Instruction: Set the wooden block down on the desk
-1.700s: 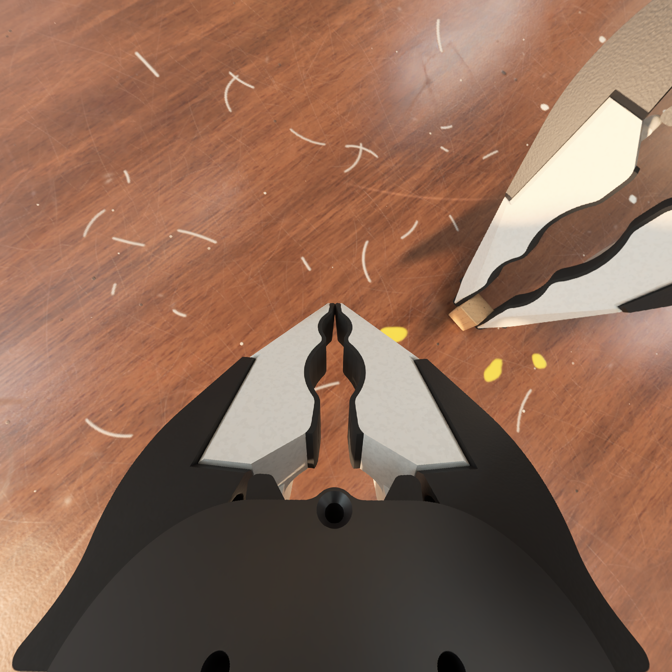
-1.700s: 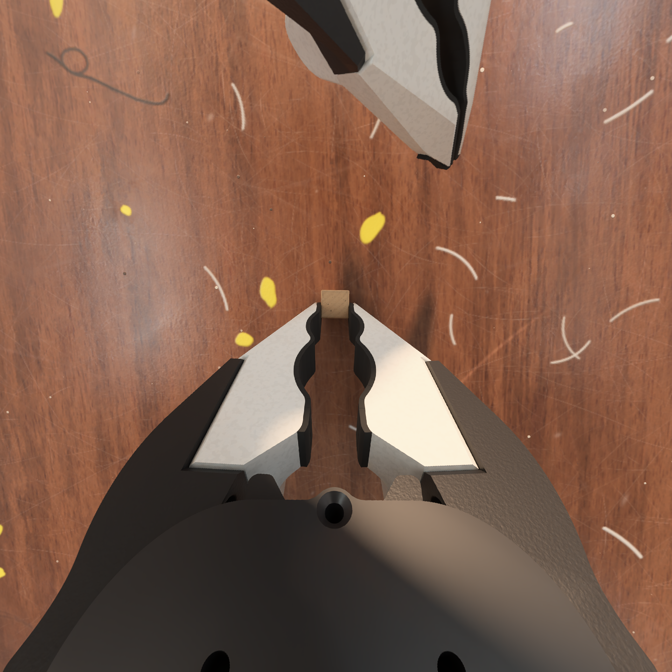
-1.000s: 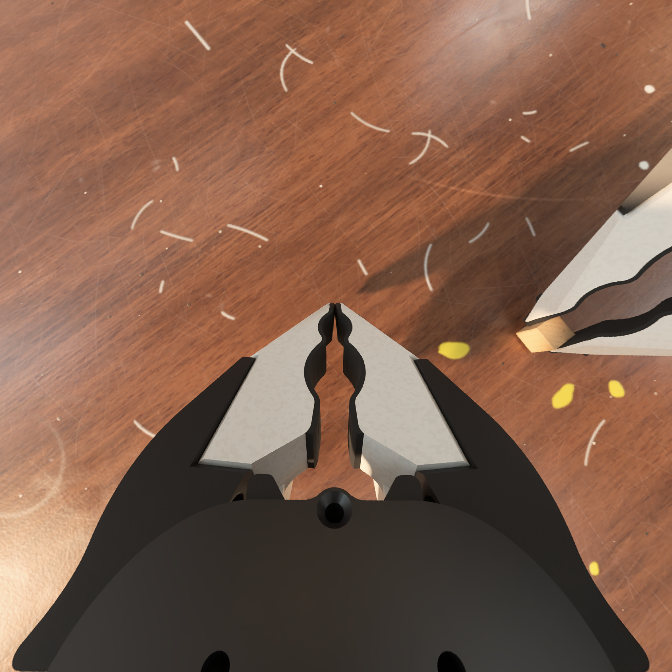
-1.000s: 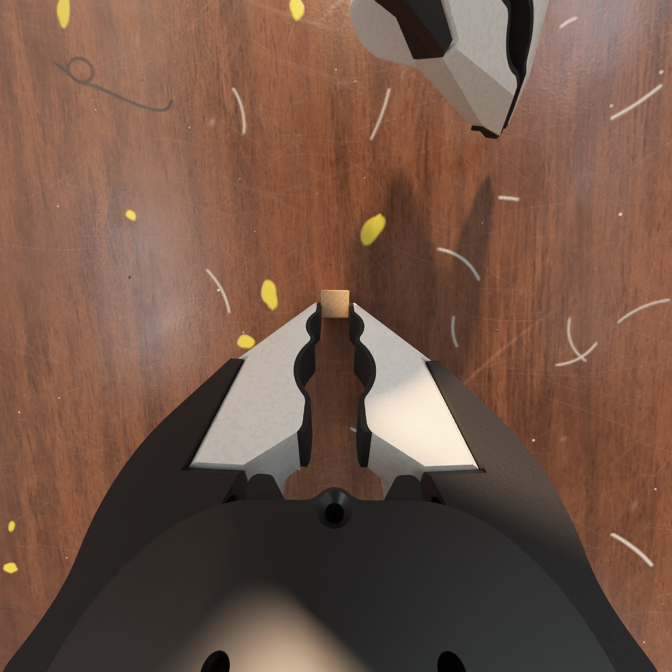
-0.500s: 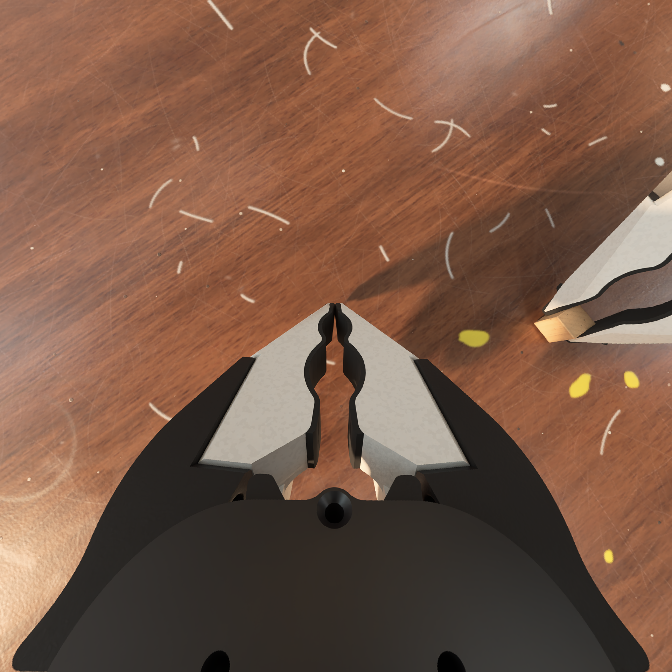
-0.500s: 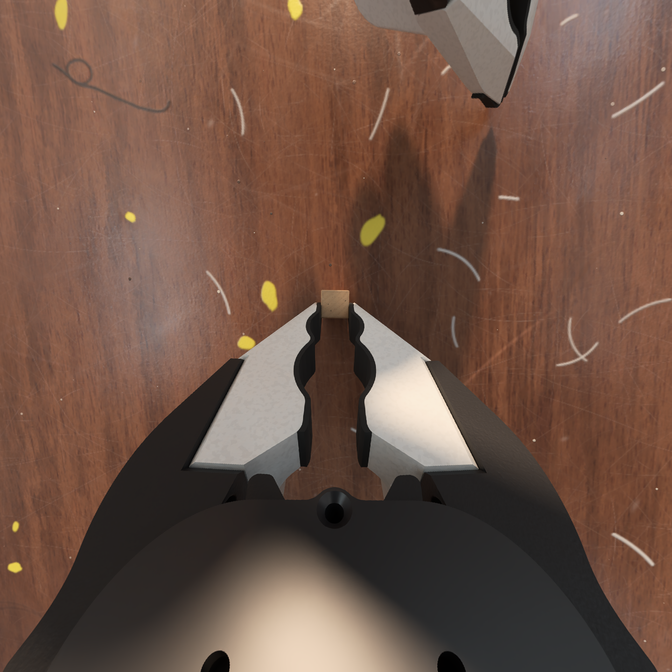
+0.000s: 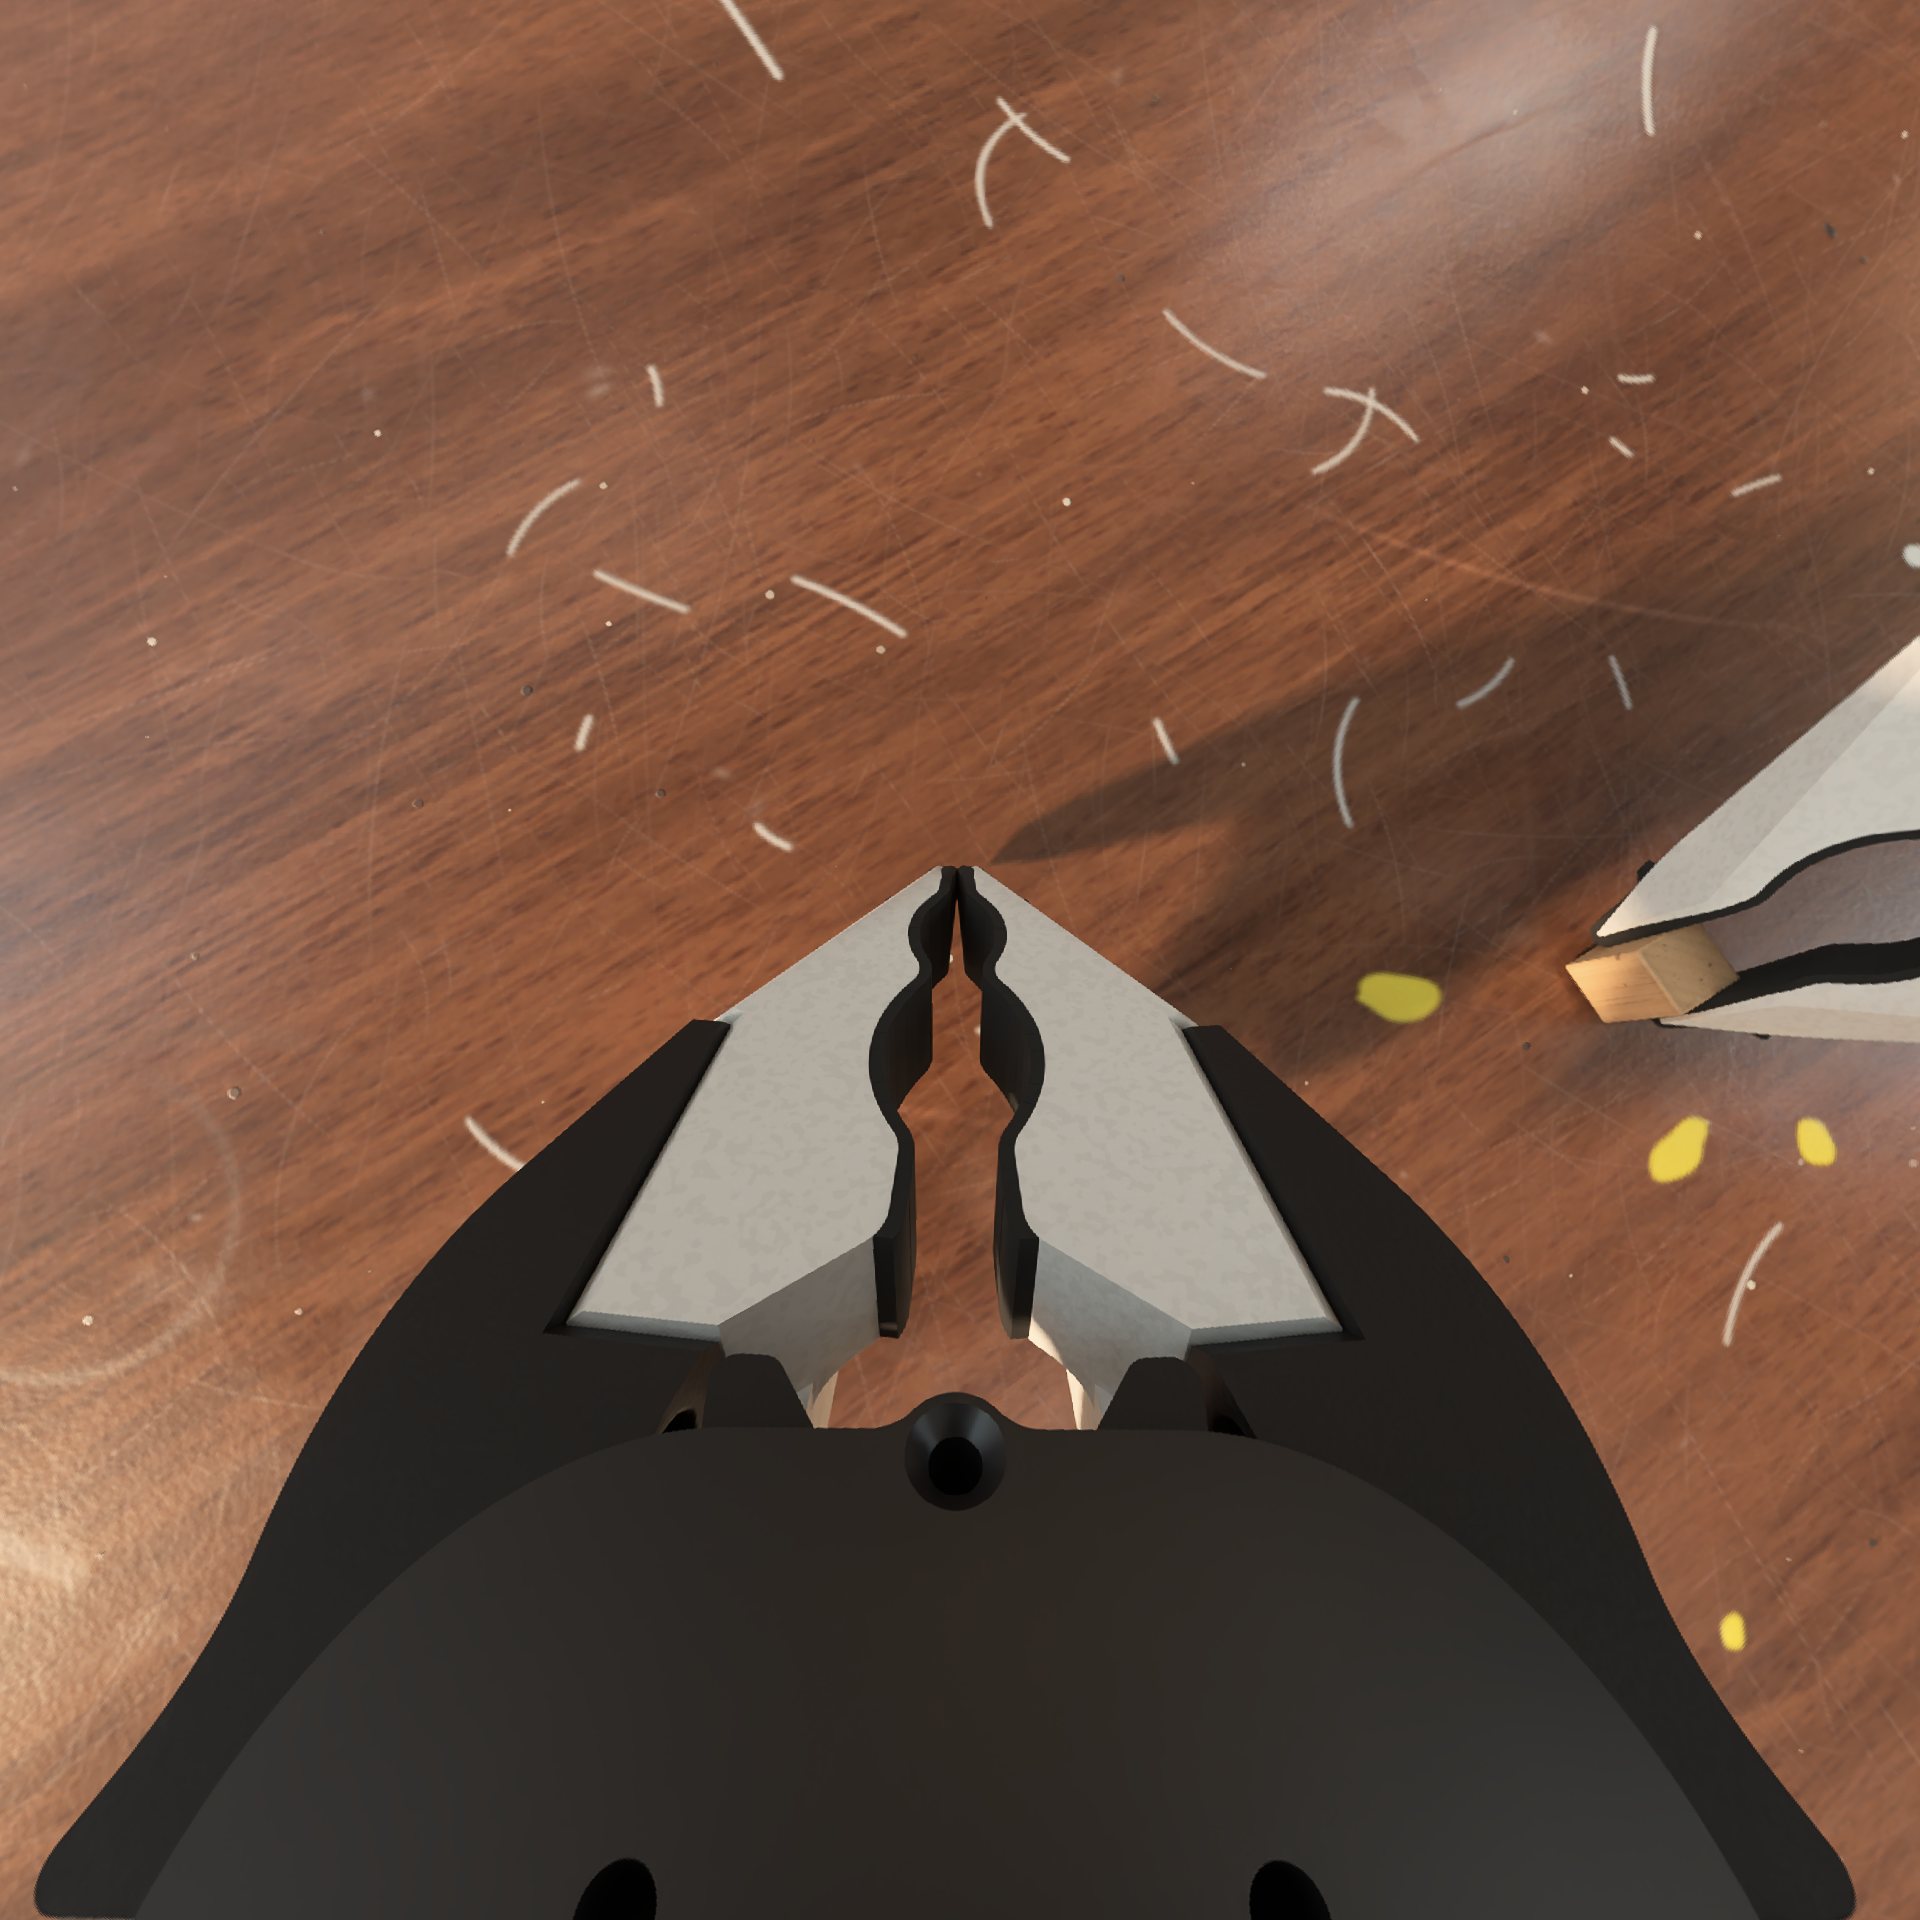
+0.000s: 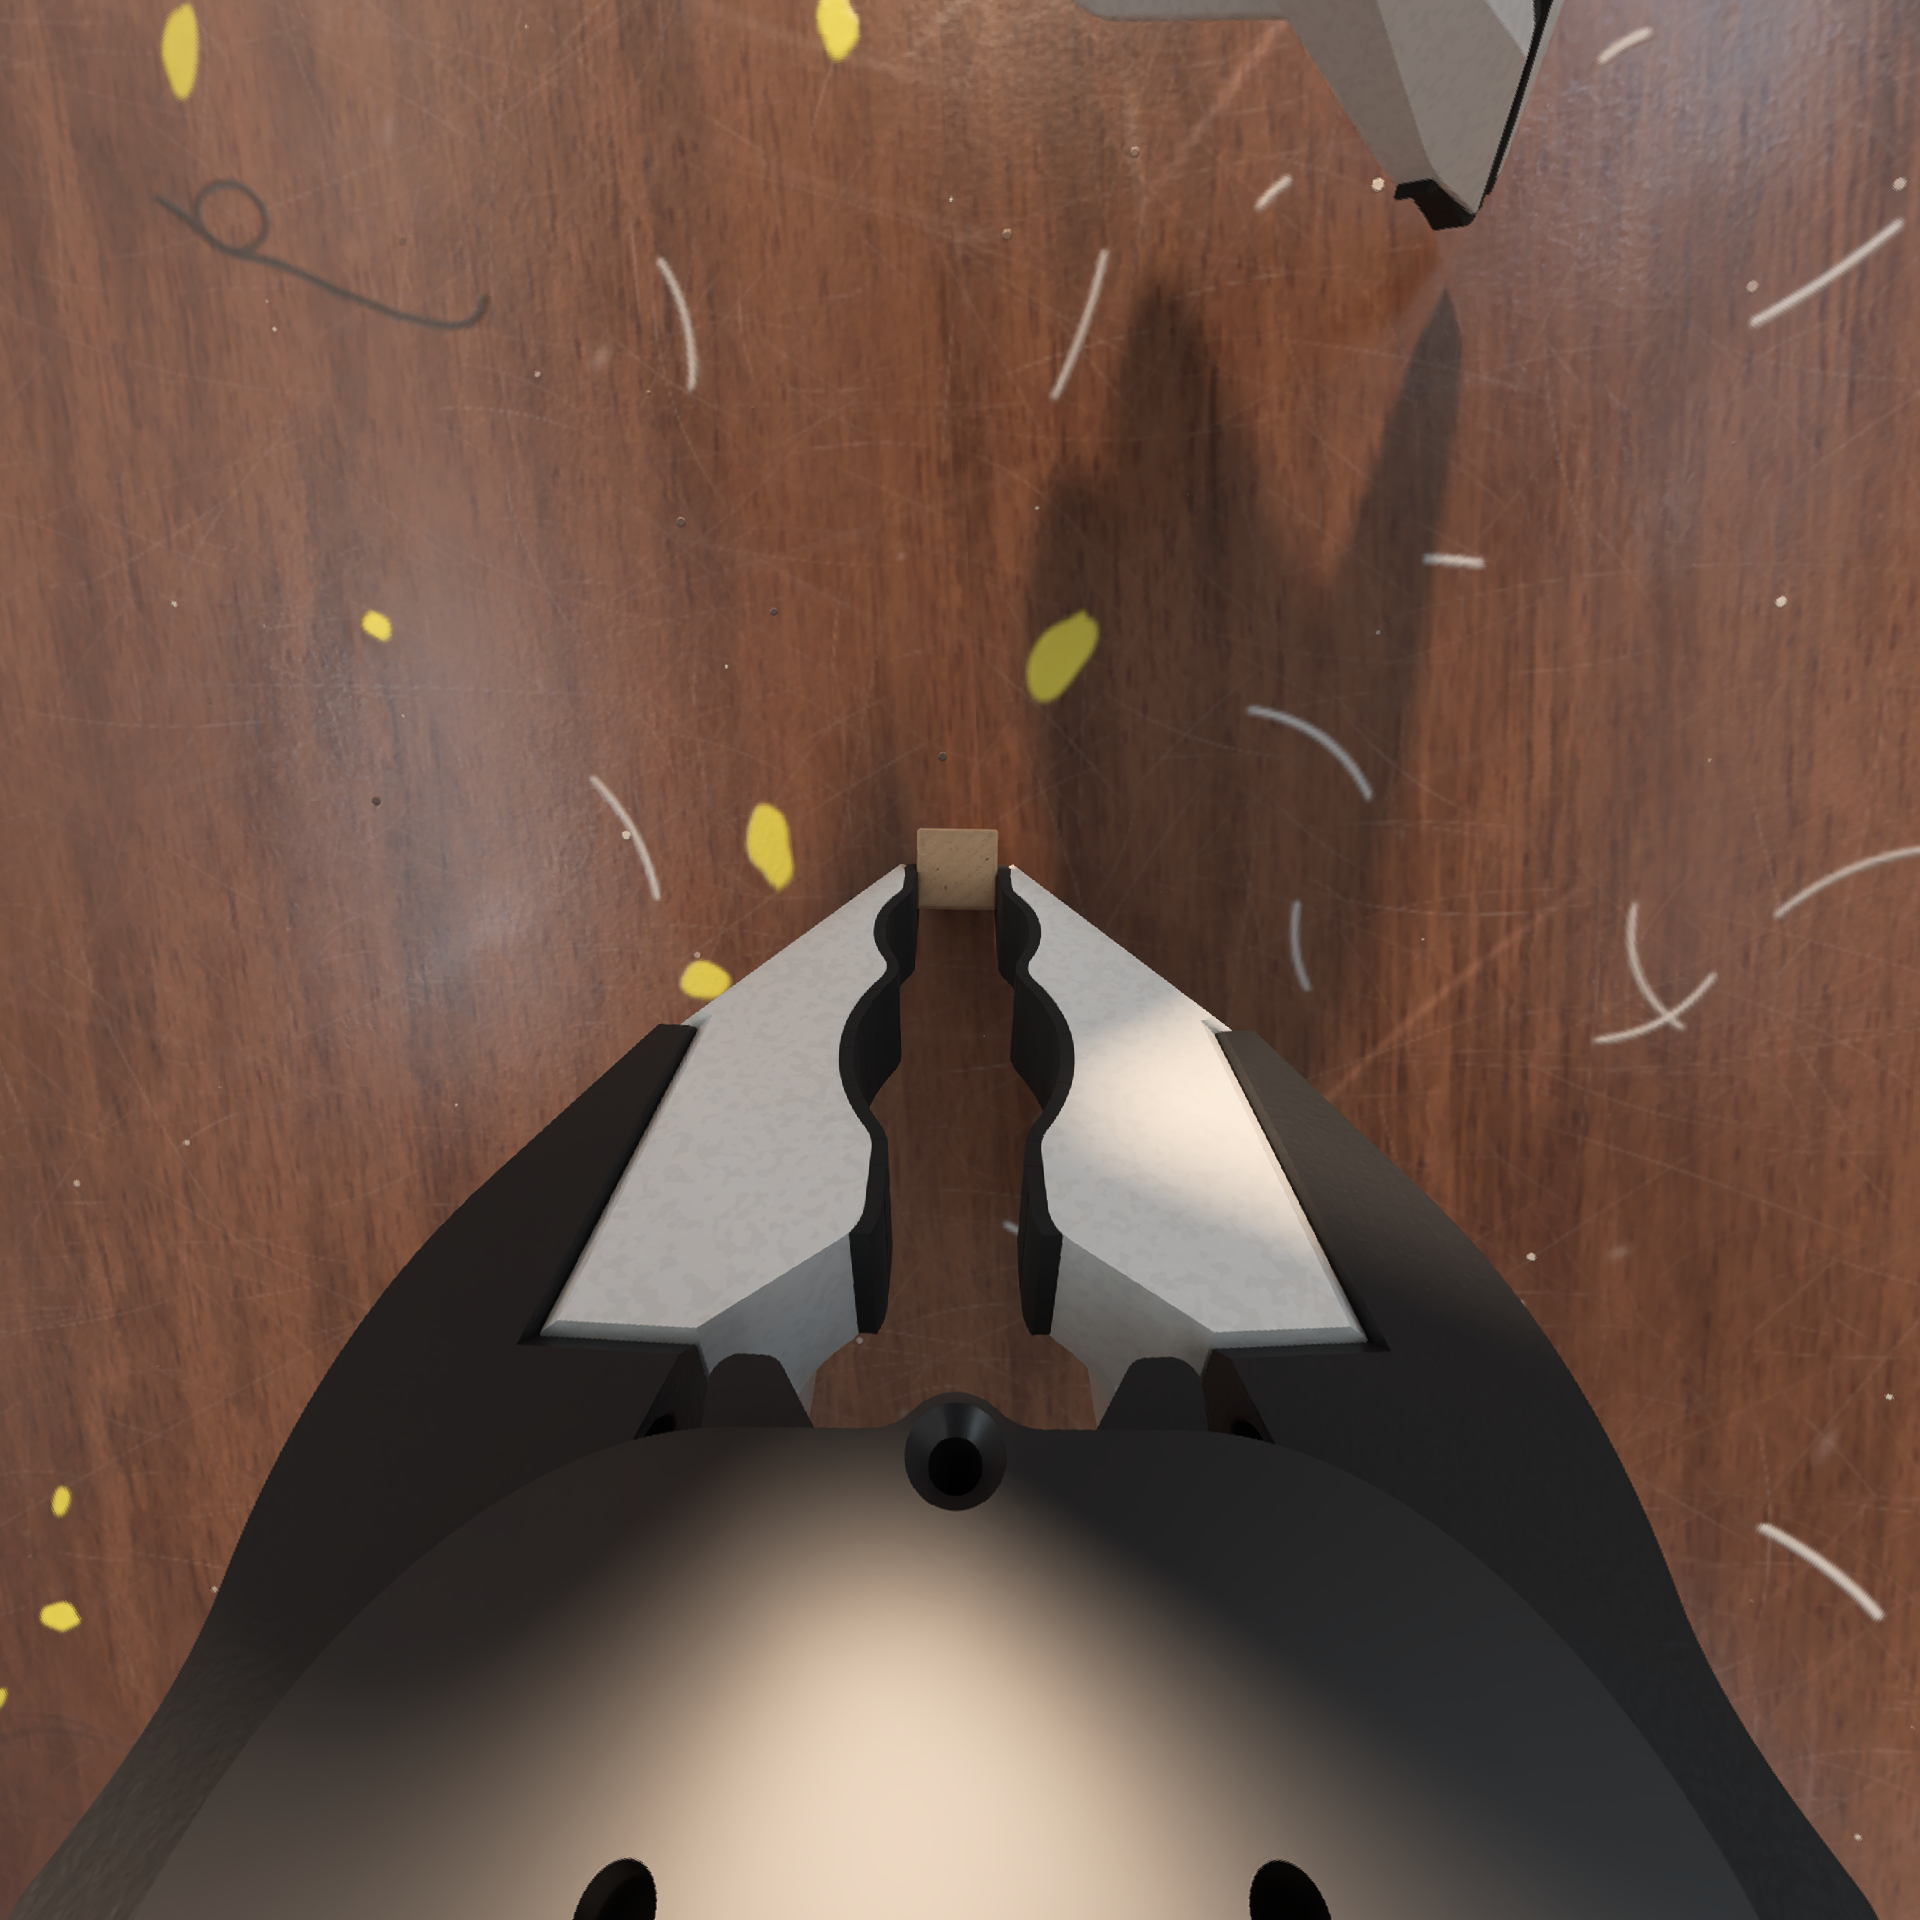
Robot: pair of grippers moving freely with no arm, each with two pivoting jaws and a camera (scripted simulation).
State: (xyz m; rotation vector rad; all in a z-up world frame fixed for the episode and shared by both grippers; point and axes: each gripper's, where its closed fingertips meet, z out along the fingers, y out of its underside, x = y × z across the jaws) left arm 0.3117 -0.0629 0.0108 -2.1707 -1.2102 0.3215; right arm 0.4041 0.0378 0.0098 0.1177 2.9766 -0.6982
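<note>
A small pale wooden block (image 8: 957, 871) sits between the tips of my right gripper (image 8: 957, 883), which is shut on it just above the dark wooden desk (image 8: 416, 727). In the left wrist view the block (image 7: 1647, 975) shows at the far right, gripped by the right gripper (image 7: 1662, 977), close to the desk or on it; I cannot tell which. My left gripper (image 7: 956, 875) is shut and empty, to the left of the block. Its tip also shows at the top right of the right wrist view (image 8: 1439, 203).
The desk (image 7: 520, 312) carries yellow paint specks (image 8: 1060, 657), short white scratch marks (image 7: 847, 605) and a thin dark squiggle (image 8: 312, 260). A faint ring stain (image 7: 125, 1247) lies at the left.
My left gripper has drawn away from the right gripper and the block, which now sit at the right edge of its view. The right gripper still grips the block and has barely moved.
</note>
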